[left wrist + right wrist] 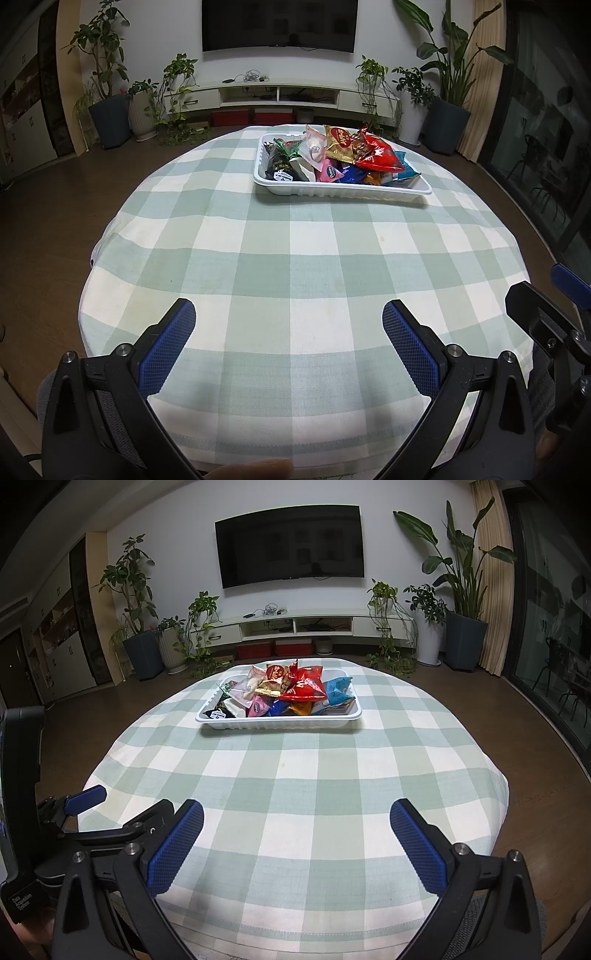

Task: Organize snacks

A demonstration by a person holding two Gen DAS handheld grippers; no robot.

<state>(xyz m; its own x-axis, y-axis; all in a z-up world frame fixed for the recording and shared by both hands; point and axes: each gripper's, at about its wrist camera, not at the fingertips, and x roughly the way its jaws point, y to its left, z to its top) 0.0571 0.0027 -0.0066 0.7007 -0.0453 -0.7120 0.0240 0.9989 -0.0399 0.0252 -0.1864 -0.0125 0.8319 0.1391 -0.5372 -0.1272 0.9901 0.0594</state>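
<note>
A white plastic tray (332, 191) stands at the far side of the round table, also in the right wrist view (280, 722). It is heaped with several wrapped snacks: a red bag (378, 155) (306, 688), a gold and red pack (340, 146), a light blue pack (338, 690), a pink pack (330, 171). My left gripper (289, 323) is open and empty, low over the near edge of the table. My right gripper (296, 821) is open and empty beside it, also at the near edge.
The table carries a green and white checked cloth (295, 258). The right gripper shows at the right edge of the left wrist view (546, 325). The left gripper shows at the left edge of the right wrist view (85, 799). A TV, a low cabinet and potted plants line the far wall.
</note>
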